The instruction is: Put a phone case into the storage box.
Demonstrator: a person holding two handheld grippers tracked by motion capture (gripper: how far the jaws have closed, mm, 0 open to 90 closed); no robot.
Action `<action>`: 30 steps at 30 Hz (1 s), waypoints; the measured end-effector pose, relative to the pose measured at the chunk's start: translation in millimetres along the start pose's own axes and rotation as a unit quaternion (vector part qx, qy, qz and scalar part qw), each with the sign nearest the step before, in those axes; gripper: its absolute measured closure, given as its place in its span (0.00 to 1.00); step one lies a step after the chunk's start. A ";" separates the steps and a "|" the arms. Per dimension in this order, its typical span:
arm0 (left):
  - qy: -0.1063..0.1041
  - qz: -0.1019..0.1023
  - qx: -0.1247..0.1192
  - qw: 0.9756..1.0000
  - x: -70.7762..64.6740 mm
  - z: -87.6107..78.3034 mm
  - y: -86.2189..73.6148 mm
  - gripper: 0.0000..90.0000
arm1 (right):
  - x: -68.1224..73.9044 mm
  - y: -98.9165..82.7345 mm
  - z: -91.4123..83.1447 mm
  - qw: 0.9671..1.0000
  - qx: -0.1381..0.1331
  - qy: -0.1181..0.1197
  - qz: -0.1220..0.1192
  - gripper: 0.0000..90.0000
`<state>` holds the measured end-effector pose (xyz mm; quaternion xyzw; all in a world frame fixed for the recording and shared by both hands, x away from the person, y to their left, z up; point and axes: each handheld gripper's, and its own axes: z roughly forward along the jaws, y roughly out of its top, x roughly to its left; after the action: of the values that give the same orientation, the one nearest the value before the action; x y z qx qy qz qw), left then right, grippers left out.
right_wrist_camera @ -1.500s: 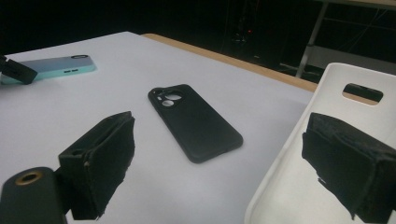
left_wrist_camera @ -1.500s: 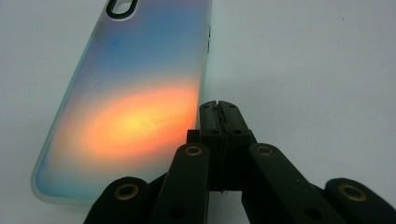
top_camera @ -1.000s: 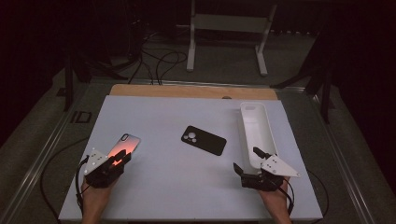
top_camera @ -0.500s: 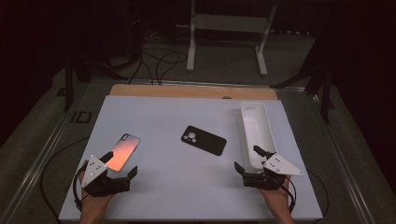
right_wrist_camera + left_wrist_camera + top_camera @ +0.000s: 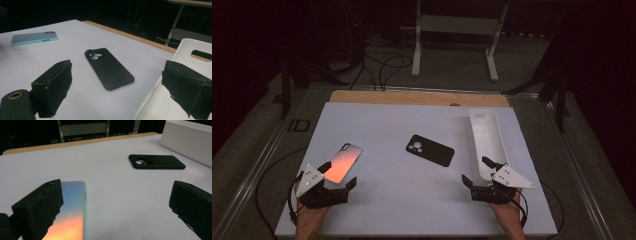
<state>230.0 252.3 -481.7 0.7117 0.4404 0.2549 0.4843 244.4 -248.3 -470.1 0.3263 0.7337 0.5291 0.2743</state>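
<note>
**Phone case lies free, both tools spread wide**

Phone case (image 5: 342,163) with the orange-to-blue gradient lies flat on the white counter (image 5: 412,200), near its left front corner, camera cutout pointing away from you. Your left tool (image 5: 335,181) sits just behind its near end with the jaws spread wide; they have just been opening, and nothing is gripped between them. In the left gripper view the gradient case (image 5: 71,212) rests beside the left-hand jaw, and you cannot tell from there whether the jaw touches its edge; the other jaw stands well apart from it over bare counter.

A second case, the black phone case (image 5: 430,150), lies flat near the middle of the counter, well apart from the gradient one, with its camera holes at the far left end. In the right gripper view this black case (image 5: 108,68) lies ahead, between the two jaws' lines of sight.

Your right tool (image 5: 482,175) rests at the right front of the counter, jaws wide and holding nothing. One jaw lies at the near end of the long white tray (image 5: 487,135), which runs along the counter's right side.
</note>
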 end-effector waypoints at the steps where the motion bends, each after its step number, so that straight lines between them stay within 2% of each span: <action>1: 0.004 -0.003 0.004 1.000 2.3 0.1 0.6 0.00 | 0.0 0.3 0.2 1.000 0.002 -0.001 -0.001 0.10; 6: 0.011 -0.028 0.032 0.999 22.3 4.2 4.8 0.00 | -0.9 1.7 0.4 1.000 0.000 -0.002 0.000 0.10; 10: 0.016 -0.029 0.061 0.998 33.4 11.8 8.0 0.00 | -2.1 0.3 1.8 1.000 0.006 0.000 -0.003 0.10; 12: 0.025 -0.023 0.081 0.996 37.1 17.3 8.7 0.00 | -2.5 0.0 2.4 1.000 0.008 0.001 -0.004 0.10; 16: 0.031 -0.030 0.137 0.990 46.2 32.7 6.0 0.00 | -2.4 0.2 2.8 1.000 0.009 -0.002 -0.004 0.10; 18: 0.043 -0.026 0.158 0.986 48.6 40.1 3.7 0.00 | -2.9 0.0 2.5 1.000 0.010 -0.001 -0.004 0.10; 20: 0.044 -0.029 0.176 0.983 50.5 47.6 1.3 0.00 | -2.9 -0.3 2.5 1.000 0.010 -0.003 -0.003 0.10; 22: 0.051 -0.023 0.197 0.979 51.4 54.6 -1.2 0.00 | -2.9 -0.6 2.6 1.000 0.009 -0.002 -0.002 0.10; 25: 0.062 -0.022 0.223 0.972 52.5 63.4 -5.2 0.00 | -2.9 -0.6 2.1 1.000 0.010 -0.002 -0.001 0.10; 30: 0.068 -0.024 0.252 0.965 55.4 72.0 -9.3 0.00 | -3.9 -1.8 2.0 1.000 0.010 -0.004 0.005 0.10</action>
<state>310.1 268.5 -522.5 0.7810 0.5393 0.1712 0.2644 248.1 -250.5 -472.2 0.3348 0.7360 0.5223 0.2710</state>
